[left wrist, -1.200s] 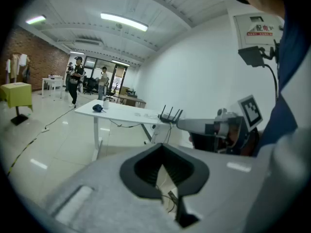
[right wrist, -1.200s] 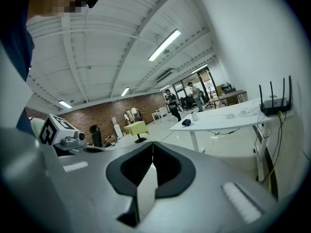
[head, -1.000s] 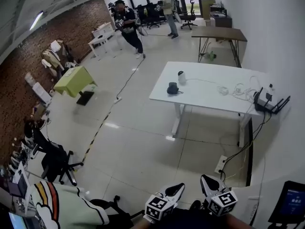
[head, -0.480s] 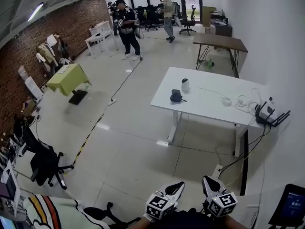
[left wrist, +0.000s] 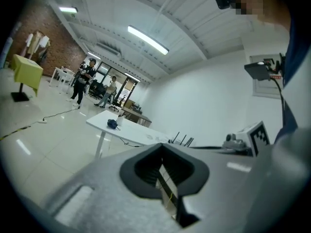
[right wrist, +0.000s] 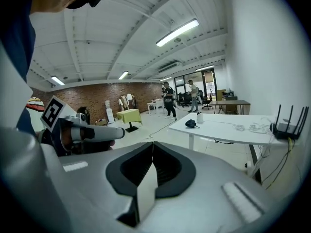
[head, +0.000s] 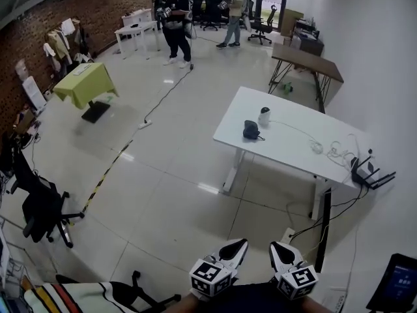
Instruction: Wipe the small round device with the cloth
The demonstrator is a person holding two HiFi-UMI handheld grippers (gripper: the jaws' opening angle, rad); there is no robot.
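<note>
The person is standing on the pale tiled floor [head: 176,194] well away from the work, carrying both tools low in front of the body and side by side. The left gripper [head: 238,246] is clenched, its jaws pressing flat against each other with nothing between them, and the right gripper [head: 279,247] is clamped together the same way, also empty. Both are pointing toward a white table [head: 296,145] across the open floor. The small round device [head: 264,116], white and standing upright, is sitting on that table near its left end, and the dark cloth [head: 251,130] is lying bunched up just beside it, on the side nearer the person; whether the two are touching I cannot tell from here. A thin white cable [head: 296,132] is trailing from the device toward a tangle of cords, and a black router [head: 368,173] with antennas is perched at the table's right end. Beyond it a brown desk [head: 306,57] is standing against the white wall. At the far end of the room two people [head: 174,15] are standing near some office chairs, and a yellow-green covered stand [head: 85,83] is sitting off to the left by the brick wall [head: 39,18].
</note>
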